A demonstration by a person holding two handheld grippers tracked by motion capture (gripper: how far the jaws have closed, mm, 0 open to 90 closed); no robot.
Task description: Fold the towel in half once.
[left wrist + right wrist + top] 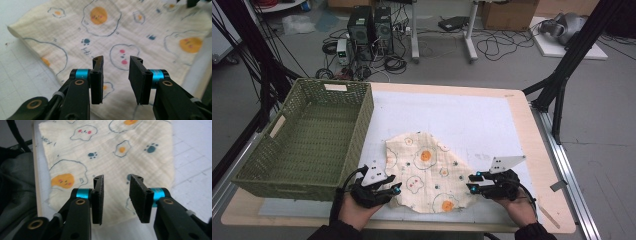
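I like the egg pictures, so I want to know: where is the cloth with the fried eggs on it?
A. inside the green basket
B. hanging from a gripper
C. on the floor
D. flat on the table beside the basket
D: the egg-print cloth lies spread on the white table mat, right of the green basket, which holds nothing.

We see a cream muslin cloth [427, 172] printed with blue-outlined fried eggs, orange yolks and blue paw prints, a green woven rectangular basket [307, 137], a white gridded mat [472, 120], and black grippers banded in blue.
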